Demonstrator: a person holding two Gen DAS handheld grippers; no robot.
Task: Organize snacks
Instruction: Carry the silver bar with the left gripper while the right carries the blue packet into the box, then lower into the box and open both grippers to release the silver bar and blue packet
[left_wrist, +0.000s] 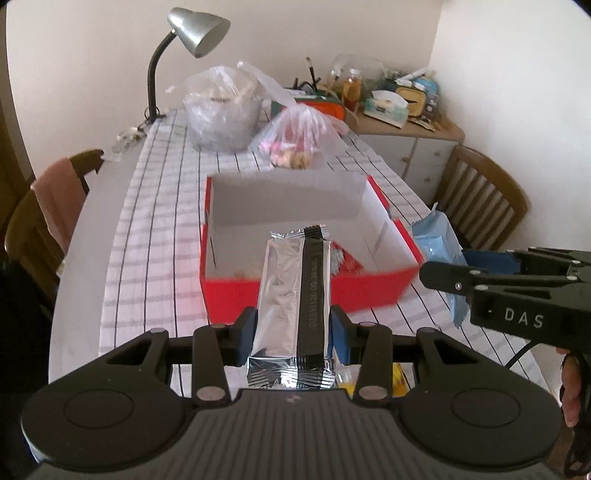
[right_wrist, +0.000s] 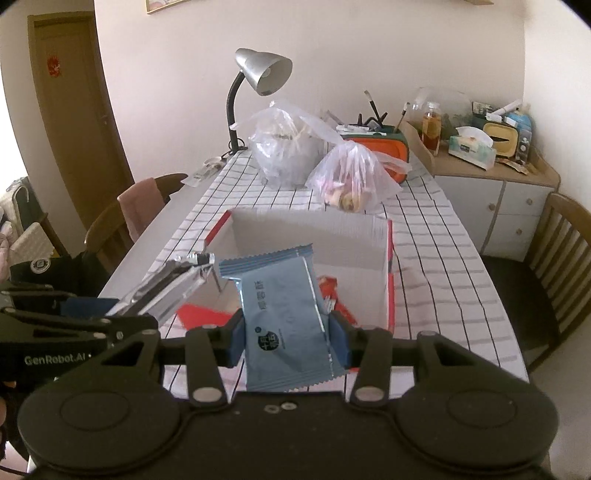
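1. While both grippers are raised over the table (left_wrist: 92, 229), the left gripper (left_wrist: 293, 328) pinches a silver foil snack packet (left_wrist: 291, 295) between its blue pads (left_wrist: 341, 332); the packet stands lengthwise along the fingers, its black seam strip facing up.
2. The right gripper (right_wrist: 286, 332) pinches a light blue snack packet (right_wrist: 284, 314) at its lower half; the packet's upper end leans left, toward the silver packet held alongside.
3. The red box (left_wrist: 306, 291), open-topped with white inner walls, sits on the checked tablecloth (left_wrist: 155, 229) just beyond both packets. A few red-wrapped snacks (right_wrist: 332, 295) lie on its floor near the front right corner.
4. Behind the box stand two clear plastic bags (right_wrist: 351, 181) with contents, and a silver desk lamp (right_wrist: 258, 74) at the far left of the table.
5. Wooden chairs (left_wrist: 484, 199) flank the table; a cluttered sideboard (right_wrist: 491, 173) occupies the right corner.
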